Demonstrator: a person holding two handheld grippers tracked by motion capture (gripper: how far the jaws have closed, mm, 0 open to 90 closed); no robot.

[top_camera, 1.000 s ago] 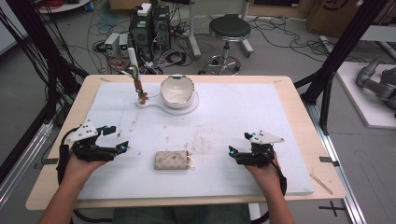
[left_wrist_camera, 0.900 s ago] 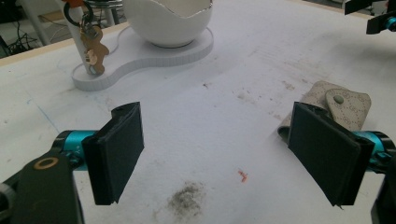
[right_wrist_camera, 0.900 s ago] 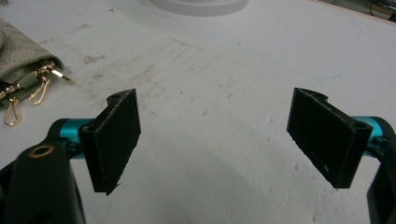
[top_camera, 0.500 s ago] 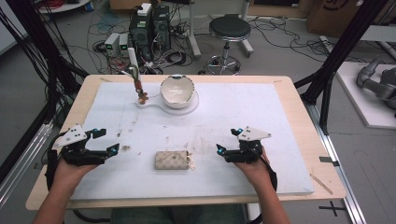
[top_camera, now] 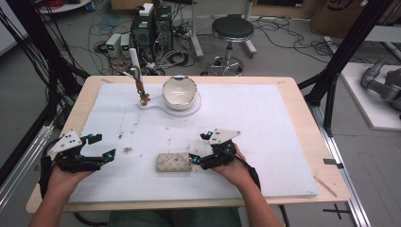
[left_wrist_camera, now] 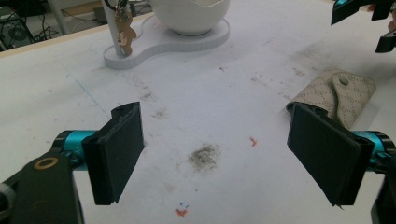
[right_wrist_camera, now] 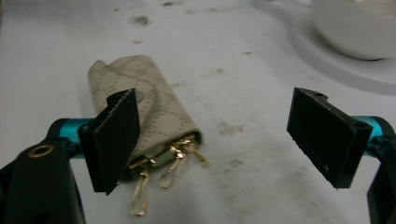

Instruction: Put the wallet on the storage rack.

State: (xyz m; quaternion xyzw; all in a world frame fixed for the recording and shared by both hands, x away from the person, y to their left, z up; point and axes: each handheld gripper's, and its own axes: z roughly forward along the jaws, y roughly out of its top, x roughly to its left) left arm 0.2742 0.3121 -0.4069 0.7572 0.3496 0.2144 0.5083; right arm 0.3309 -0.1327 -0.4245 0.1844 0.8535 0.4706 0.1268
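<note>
A beige patterned key pouch (top_camera: pixel 173 162) lies flat near the table's front, with gold key hooks (right_wrist_camera: pixel 154 182) spilling from its end. My right gripper (top_camera: pixel 197 147) is open just right of that end. In the right gripper view the pouch (right_wrist_camera: pixel 149 102) lies partly behind the left jaw of the gripper (right_wrist_camera: pixel 215 135), not held. My left gripper (top_camera: pixel 103 146) is open at the front left, well apart from the pouch. The left gripper view shows its jaws (left_wrist_camera: pixel 215 140) wide over bare mat, the pouch (left_wrist_camera: pixel 336 93) off to the right.
A white bowl (top_camera: pixel 179 91) sits on a white stand base (top_camera: pixel 156 107) at the back, beside a post (top_camera: pixel 135 61) from which a brown charm (top_camera: pixel 143 97) hangs. The white mat (top_camera: pixel 265 132) is smudged with dirt. A stool (top_camera: pixel 232 28) and cables lie beyond the table.
My right gripper has moved left across the mat until its jaws are at the pouch's hook end. The left gripper has shifted only slightly. The pouch has not moved.
</note>
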